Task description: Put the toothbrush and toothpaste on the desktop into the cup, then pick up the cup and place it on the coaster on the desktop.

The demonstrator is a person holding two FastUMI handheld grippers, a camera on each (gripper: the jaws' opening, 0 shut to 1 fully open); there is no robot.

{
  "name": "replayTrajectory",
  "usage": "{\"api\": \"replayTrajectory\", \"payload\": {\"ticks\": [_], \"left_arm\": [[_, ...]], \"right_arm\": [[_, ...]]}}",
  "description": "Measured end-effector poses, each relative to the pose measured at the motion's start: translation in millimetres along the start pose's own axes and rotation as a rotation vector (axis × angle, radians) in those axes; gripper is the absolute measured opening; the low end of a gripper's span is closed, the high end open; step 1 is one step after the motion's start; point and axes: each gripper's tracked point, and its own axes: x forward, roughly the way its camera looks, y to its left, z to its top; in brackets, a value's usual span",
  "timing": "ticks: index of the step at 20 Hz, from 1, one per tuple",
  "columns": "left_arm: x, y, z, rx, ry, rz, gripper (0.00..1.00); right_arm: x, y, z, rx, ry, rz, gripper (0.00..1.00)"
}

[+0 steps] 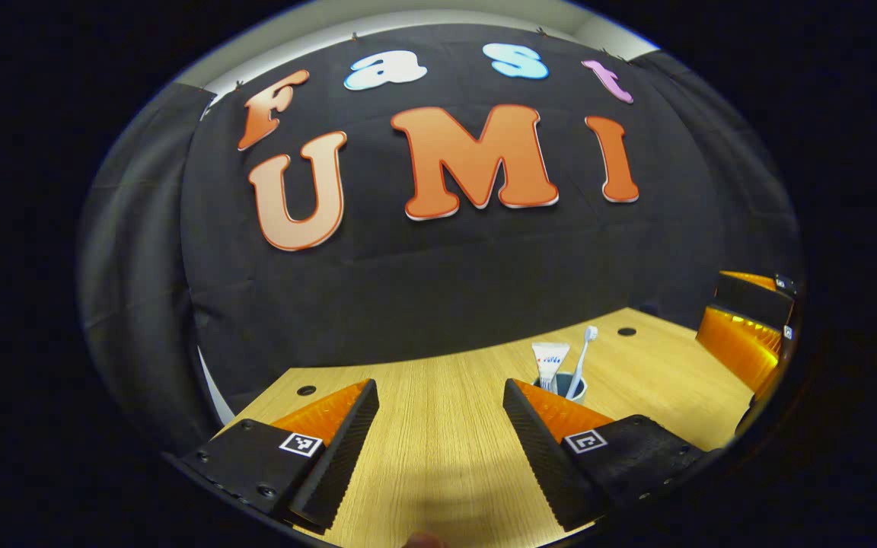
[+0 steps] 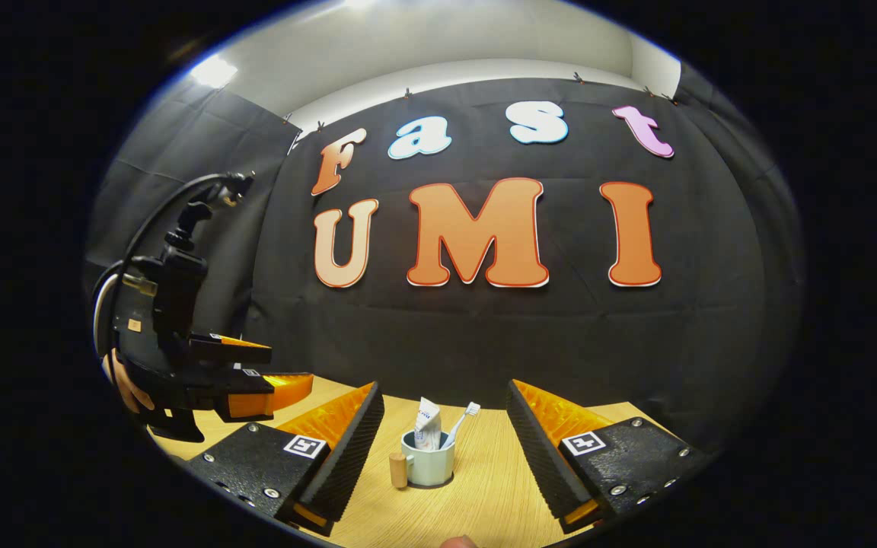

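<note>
A pale green cup [image 2: 429, 464] with a wooden handle [image 2: 398, 469] stands upright on the wooden desktop [image 2: 484, 495]. The toothpaste tube [image 2: 428, 426] and the white toothbrush [image 2: 461, 422] stand in it. A thin dark edge shows under its base. My right gripper [image 2: 444, 388] is open, with the cup a little ahead between the lines of its fingers, untouched. My left gripper [image 1: 440, 388] is open over bare wood. From there the cup [image 1: 564, 387], the tube [image 1: 550, 359] and the brush [image 1: 583, 358] stand ahead to the right, partly behind its right finger.
The left gripper [image 2: 279, 369] and the hand holding it hover at the left in the right gripper view. The right gripper [image 1: 716, 308] shows at the far right of the left gripper view. Two small round holes [image 1: 307, 390] [image 1: 626, 332] lie near the desktop's back edge.
</note>
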Motion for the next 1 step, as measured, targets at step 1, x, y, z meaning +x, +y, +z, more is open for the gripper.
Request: {"api": "replayTrajectory", "payload": {"ticks": [1], "left_arm": [[-1.1,-0.1,6.8,-0.013,-0.047,0.001,0.99]], "right_arm": [[1.0,0.5,2.3,0.000,-0.009,0.002,0.96]]}}
